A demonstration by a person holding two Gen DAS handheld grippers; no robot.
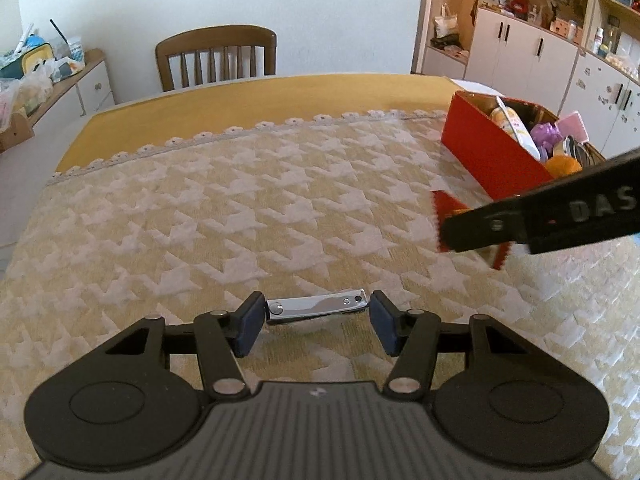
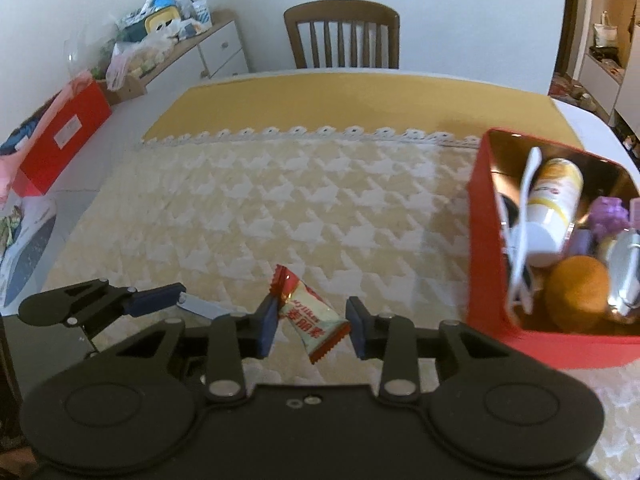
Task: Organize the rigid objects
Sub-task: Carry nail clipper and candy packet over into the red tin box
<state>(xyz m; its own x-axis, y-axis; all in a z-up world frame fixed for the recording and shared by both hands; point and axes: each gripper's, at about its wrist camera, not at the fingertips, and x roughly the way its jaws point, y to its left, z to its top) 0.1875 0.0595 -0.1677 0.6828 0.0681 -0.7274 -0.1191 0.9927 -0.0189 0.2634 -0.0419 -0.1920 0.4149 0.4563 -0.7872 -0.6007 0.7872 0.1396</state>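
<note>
A silver nail clipper [image 1: 316,306] lies crosswise between the blue pads of my left gripper [image 1: 317,322], which close on its two ends. A red-and-white wrapped candy [image 2: 310,314] lies on the yellow patterned cloth between the pads of my right gripper [image 2: 312,320]; the left pad touches it, the right pad stands apart. A red box [image 2: 486,264] at the right holds a white bottle [image 2: 554,204], an orange ball [image 2: 576,292], a purple toy and other items. The left gripper with the clipper also shows in the right wrist view [image 2: 160,300].
The table's yellow cloth [image 1: 240,208] has a white lace border. A wooden chair [image 1: 216,56] stands behind the table. A cluttered sideboard [image 2: 176,36] and a red bag [image 2: 60,136] are at the left, cabinets [image 1: 532,40] at the right.
</note>
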